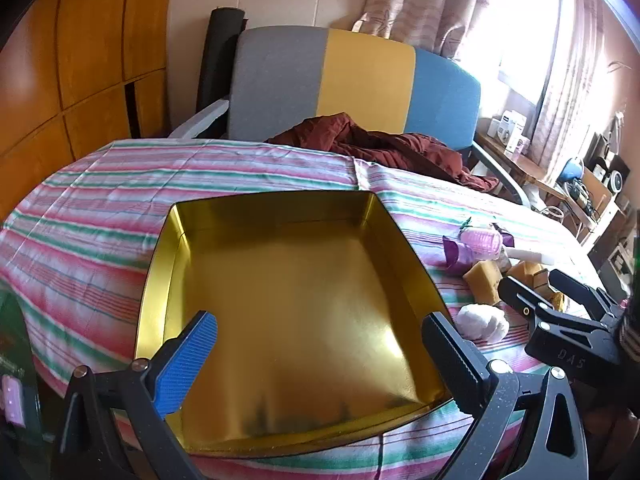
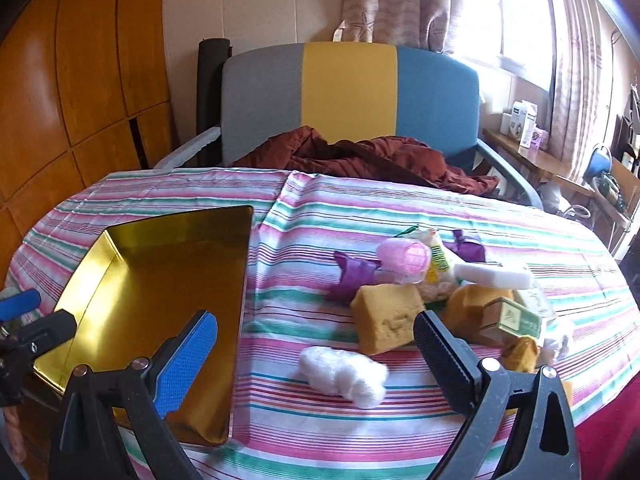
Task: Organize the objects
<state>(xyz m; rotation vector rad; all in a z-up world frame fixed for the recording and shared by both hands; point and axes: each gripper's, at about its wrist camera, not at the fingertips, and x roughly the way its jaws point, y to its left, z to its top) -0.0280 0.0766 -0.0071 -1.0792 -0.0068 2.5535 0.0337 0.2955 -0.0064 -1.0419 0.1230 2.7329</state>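
The right gripper (image 2: pixel 316 344) hangs over the striped cloth of the counter (image 2: pixel 304 208), jaws spread wide with nothing between them. Just below the gap lies a white cotton wad (image 2: pixel 344 376). Beyond it, toward the counter's right edge, sits a cluster: a yellow sponge block (image 2: pixel 386 322), a pink roller (image 2: pixel 406 260), a purple ribbon (image 2: pixel 352 274), a white bar (image 2: pixel 494 274) and a small green-and-cream box (image 2: pixel 514 318). An empty gold tin tray (image 2: pixel 160 292) lies at the left edge. The left gripper (image 2: pixel 24 320) shows at the tray's near-left corner.
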